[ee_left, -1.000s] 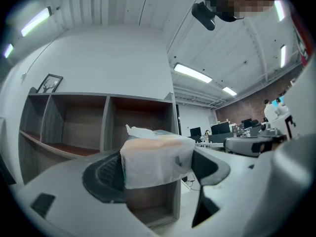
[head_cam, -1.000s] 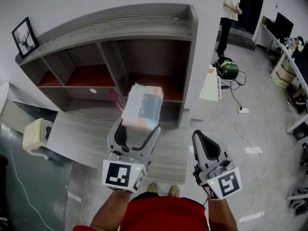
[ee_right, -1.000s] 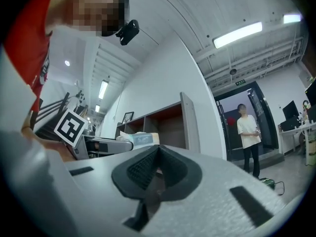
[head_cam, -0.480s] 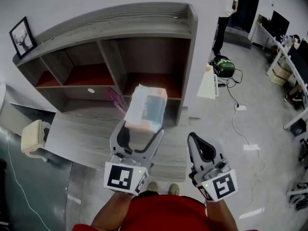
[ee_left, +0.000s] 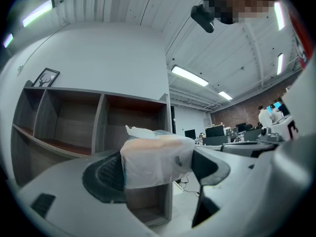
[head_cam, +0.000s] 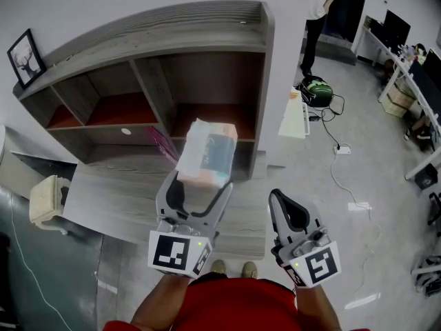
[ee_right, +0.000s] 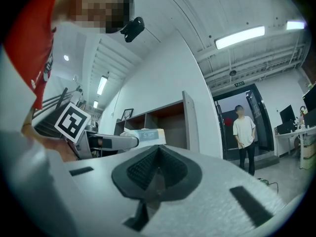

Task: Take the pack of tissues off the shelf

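Observation:
The pack of tissues [head_cam: 207, 152], a clear-wrapped block with white, blue and peach sides, is held in the air in front of the grey shelf unit [head_cam: 158, 61]. My left gripper [head_cam: 198, 178] is shut on it, its two jaws pressing the pack's sides. The left gripper view shows the pack of tissues [ee_left: 155, 159] filling the gap between the dark pads. My right gripper [head_cam: 288, 205] hangs to the right, shut with nothing in it; its pads [ee_right: 157, 171] meet. The pack of tissues [ee_right: 145, 134] and left gripper [ee_right: 129, 140] also show in the right gripper view.
The shelf unit has open compartments with red-brown floors; a pink item [head_cam: 165, 143] lies in a lower one. A framed picture [head_cam: 22, 55] stands on its top left. A person [head_cam: 317, 16] stands at the back right near a green bag [head_cam: 318, 90] and cables.
The pack and both grippers stay nearly in place; the view has shifted slightly, with the shelf a little further left.

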Demonstrator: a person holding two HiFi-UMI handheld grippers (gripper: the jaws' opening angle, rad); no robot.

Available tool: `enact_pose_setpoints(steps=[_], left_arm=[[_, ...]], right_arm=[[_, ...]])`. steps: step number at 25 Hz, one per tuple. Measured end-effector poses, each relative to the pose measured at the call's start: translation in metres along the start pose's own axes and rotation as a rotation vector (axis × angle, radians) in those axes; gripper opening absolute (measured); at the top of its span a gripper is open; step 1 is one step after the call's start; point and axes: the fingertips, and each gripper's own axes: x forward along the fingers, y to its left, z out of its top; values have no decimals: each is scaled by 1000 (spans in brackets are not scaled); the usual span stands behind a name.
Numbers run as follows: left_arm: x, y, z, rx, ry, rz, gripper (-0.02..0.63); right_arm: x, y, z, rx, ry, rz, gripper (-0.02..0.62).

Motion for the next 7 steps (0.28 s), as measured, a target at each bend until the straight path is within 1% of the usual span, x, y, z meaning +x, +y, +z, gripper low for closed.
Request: enact_pose_setpoints(steps=[7], left_arm=[[3,-1,0,-1,0,0,397]], right_arm=[[-2,-2,-3,16,9,-2,5]])
